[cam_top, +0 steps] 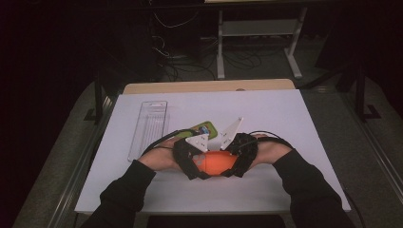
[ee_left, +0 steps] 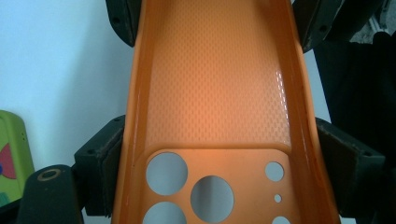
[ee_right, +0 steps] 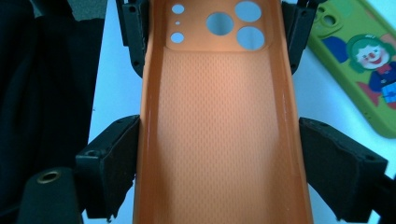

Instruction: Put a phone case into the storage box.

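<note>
An orange phone case (cam_top: pixel 217 163) is held between both grippers near the front of the white table, its ribbed inside facing the cameras. My left gripper (cam_top: pixel 190 159) grips the end with the camera holes: in the left gripper view its pads (ee_left: pixel 105 161) press on the two long sides of the case (ee_left: pixel 215 93). My right gripper (cam_top: pixel 242 154) holds the plain end, and in the right gripper view its pads (ee_right: pixel 116 158) clamp the case (ee_right: pixel 219 130) by its sides. Each gripper view shows the other gripper's jaws at the far end of the case.
A green phone case with a clown picture (cam_top: pixel 204 129) (ee_right: pixel 364 60) lies just behind the grippers. A long clear plastic package (cam_top: pixel 148 128) lies at the left of the white table (cam_top: pixel 285 118). Desk legs and cables stand on the dark floor beyond.
</note>
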`<control>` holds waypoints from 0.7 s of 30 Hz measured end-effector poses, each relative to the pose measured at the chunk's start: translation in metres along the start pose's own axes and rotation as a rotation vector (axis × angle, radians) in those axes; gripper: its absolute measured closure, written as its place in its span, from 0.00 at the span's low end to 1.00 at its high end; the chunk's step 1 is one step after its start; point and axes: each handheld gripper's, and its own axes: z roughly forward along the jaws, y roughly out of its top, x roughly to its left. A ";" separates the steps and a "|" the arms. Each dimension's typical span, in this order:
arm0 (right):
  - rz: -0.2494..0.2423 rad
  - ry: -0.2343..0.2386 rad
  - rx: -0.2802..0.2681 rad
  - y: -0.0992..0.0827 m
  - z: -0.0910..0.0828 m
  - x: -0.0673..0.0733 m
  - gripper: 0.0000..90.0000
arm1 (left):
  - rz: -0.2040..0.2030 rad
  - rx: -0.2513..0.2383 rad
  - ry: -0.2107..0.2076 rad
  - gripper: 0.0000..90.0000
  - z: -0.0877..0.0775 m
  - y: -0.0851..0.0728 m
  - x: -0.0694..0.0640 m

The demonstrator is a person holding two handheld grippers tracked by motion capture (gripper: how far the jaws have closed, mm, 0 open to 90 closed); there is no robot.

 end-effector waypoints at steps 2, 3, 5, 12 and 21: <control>0.009 0.002 0.001 0.000 0.001 0.000 0.16 | -0.010 0.006 -0.009 0.18 0.000 0.000 -0.001; 0.021 0.007 -0.004 0.000 0.002 0.000 0.13 | -0.008 0.012 -0.010 0.18 0.000 -0.001 -0.001; 0.028 0.016 -0.010 0.000 0.003 0.000 0.08 | -0.004 0.016 -0.007 0.18 0.001 -0.001 -0.002; 0.072 -0.026 -0.079 -0.006 -0.007 -0.004 0.00 | -0.052 0.015 0.023 0.18 0.001 -0.003 -0.002; 0.190 -0.140 -0.138 -0.029 -0.020 -0.009 0.00 | -0.179 -0.002 0.156 0.17 -0.006 -0.012 0.003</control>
